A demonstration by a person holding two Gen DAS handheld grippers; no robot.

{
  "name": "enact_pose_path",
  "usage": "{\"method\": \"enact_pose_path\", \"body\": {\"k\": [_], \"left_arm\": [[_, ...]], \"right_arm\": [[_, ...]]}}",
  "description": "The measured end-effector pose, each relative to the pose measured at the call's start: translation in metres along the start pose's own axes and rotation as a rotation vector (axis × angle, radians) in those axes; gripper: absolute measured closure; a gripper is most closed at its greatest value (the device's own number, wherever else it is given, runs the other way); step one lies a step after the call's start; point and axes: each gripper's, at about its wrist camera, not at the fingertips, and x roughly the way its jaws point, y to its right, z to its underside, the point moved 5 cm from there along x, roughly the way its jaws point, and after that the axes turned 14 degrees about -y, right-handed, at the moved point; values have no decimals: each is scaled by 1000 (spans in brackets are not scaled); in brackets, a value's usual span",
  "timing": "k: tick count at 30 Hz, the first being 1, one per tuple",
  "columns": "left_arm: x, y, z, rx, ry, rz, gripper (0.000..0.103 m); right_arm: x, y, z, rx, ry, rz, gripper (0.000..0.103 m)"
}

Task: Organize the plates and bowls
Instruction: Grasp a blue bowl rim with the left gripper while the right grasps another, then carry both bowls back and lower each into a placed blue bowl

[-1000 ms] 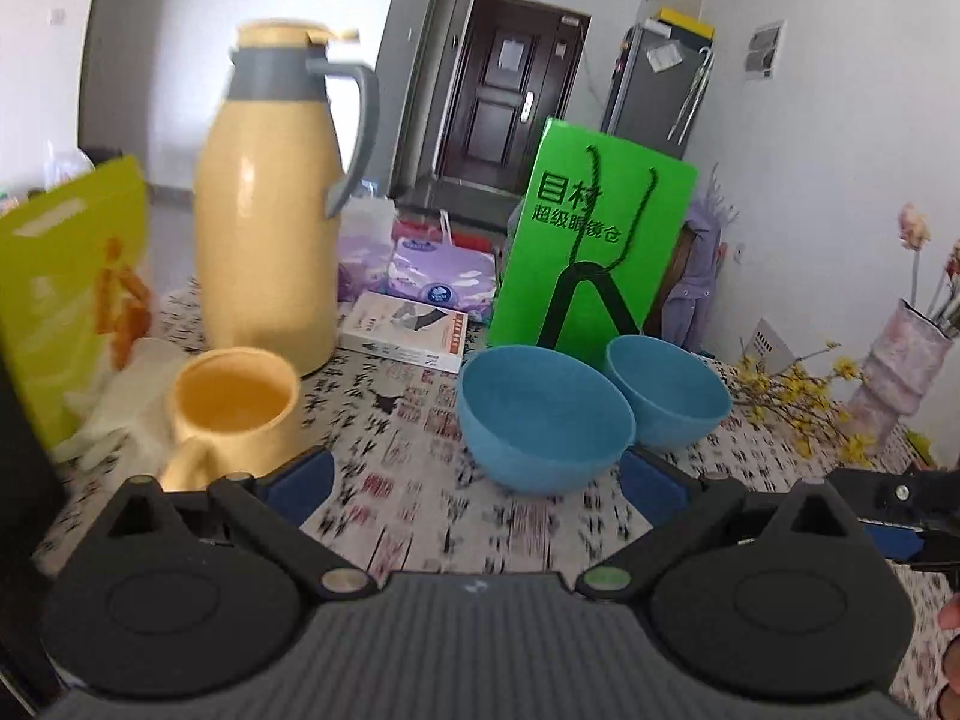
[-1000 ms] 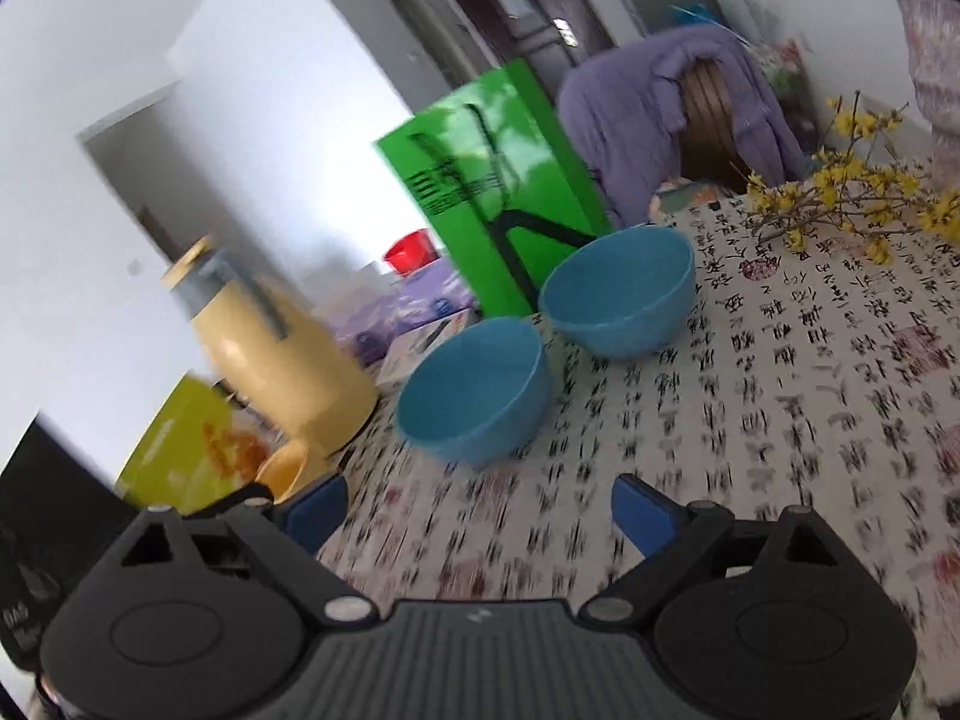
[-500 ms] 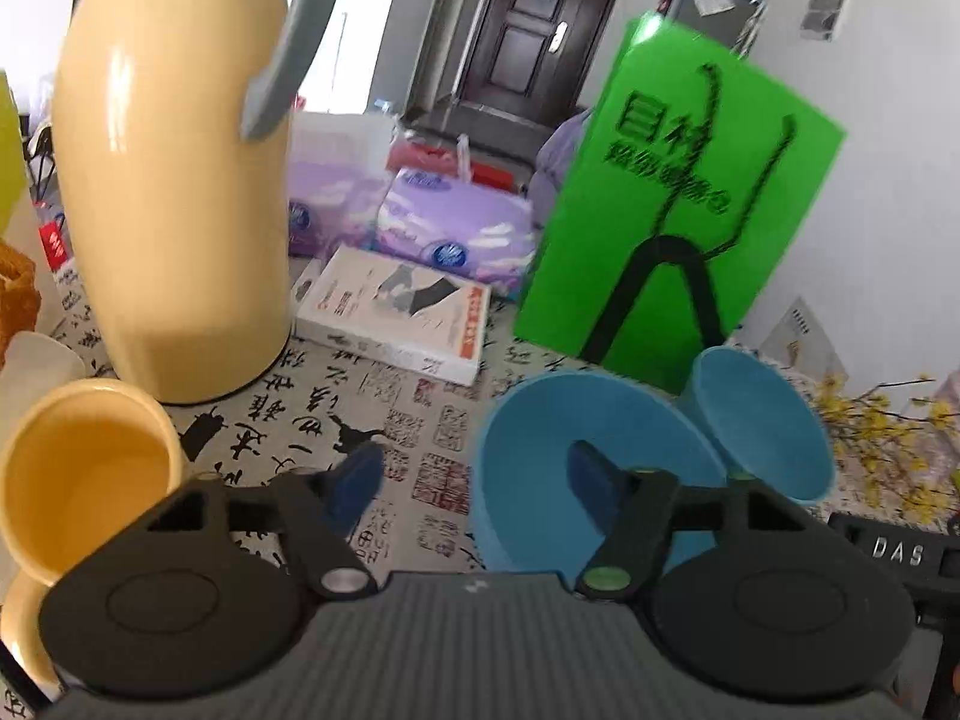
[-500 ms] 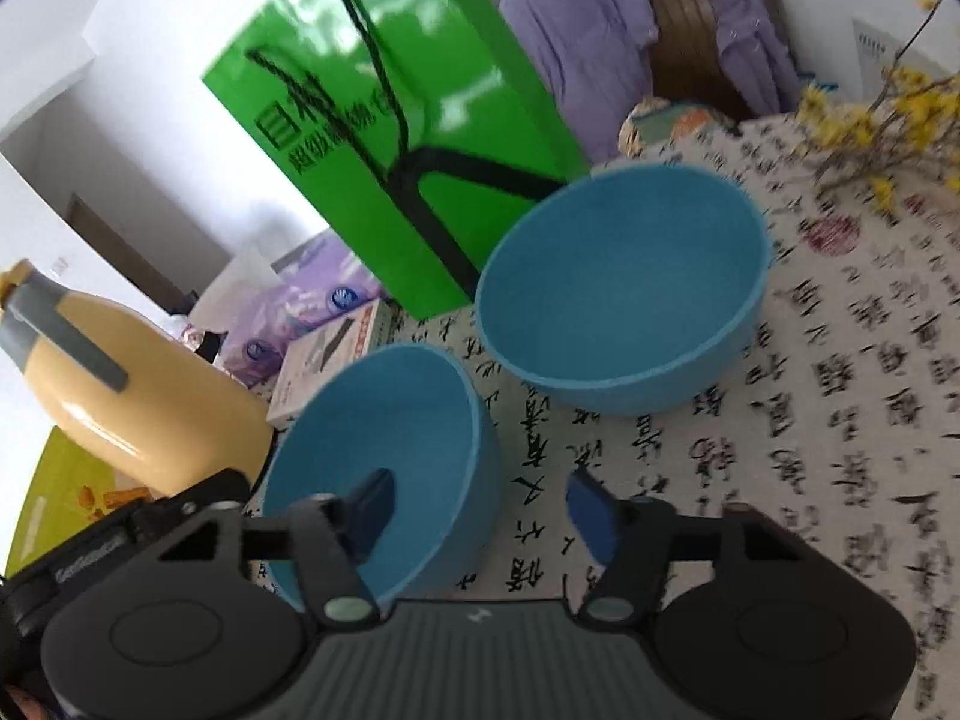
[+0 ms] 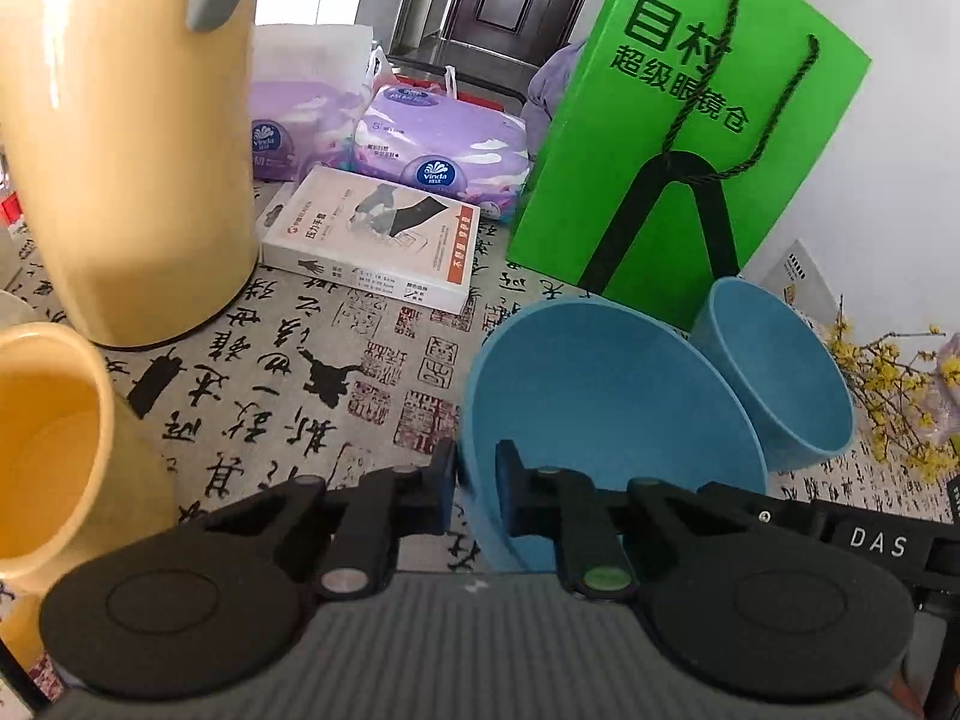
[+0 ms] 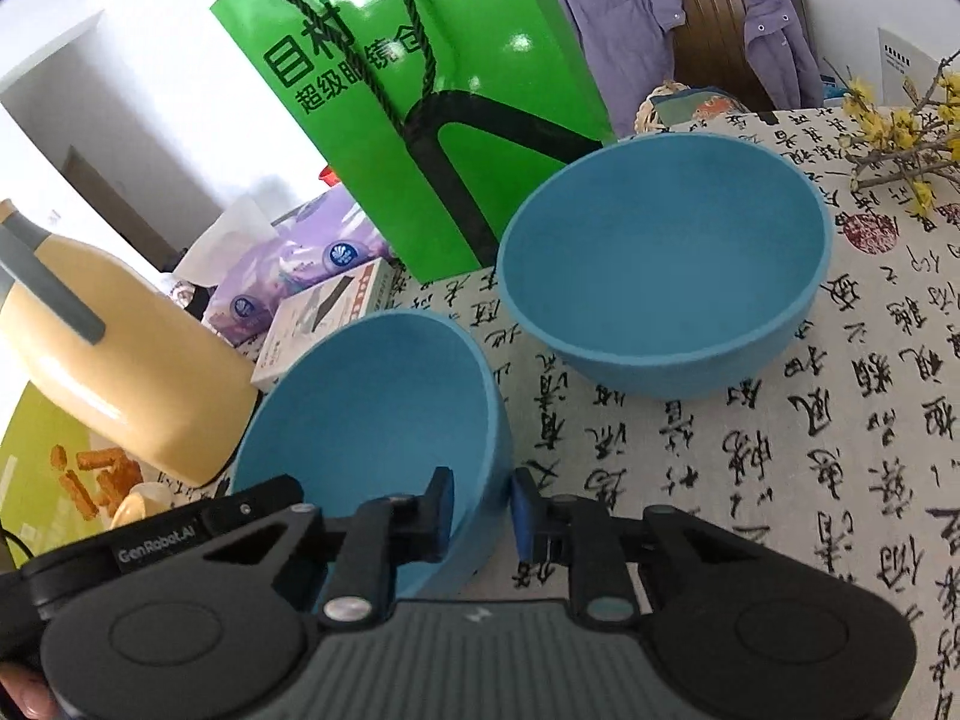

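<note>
Two blue bowls sit unstacked on the calligraphy-print tablecloth point(image 5: 288, 396). Left gripper point(image 5: 474, 480) and right gripper point(image 6: 480, 510) have both just closed and now clamp opposite rim sections of the near bowl point(image 5: 600, 396); the far bowl point(image 6: 666, 252) sits apart, untouched. Nesting remains undone, and no plates are visible. Green bag point(image 5: 678, 138), yellow flask point(image 5: 126, 138) and yellow mug point(image 5: 54, 450) crowd the domestic room's table.

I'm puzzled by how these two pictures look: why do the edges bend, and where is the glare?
Left wrist view: a fisheye lens bows the green bag and yellow flask, corners go dark, and window light glares on the flask. Right wrist view: the same bending tilts the flask, the white wall is washed out, and sheen spots the bag. Both blue bowls look sharp.
</note>
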Motion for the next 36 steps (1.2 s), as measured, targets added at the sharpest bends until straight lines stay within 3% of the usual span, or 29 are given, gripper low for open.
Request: {"method": "enact_pose_path", "body": {"k": [12,18,24,36], "left_arm": [[-75,6,31,-9,57,-12,89],[-113,37,57,19,85,25,89],[-130,90,84,68,76,97,89],[-121,228,148,215,32,163,89]], "right_arm": [[-53,-31,39,-57,22,-6,85],[-105,-26,66,-60,64,2,85],[-166,15,87,-18,93,18,87],[-267,133,127,81,187,85,87]]}}
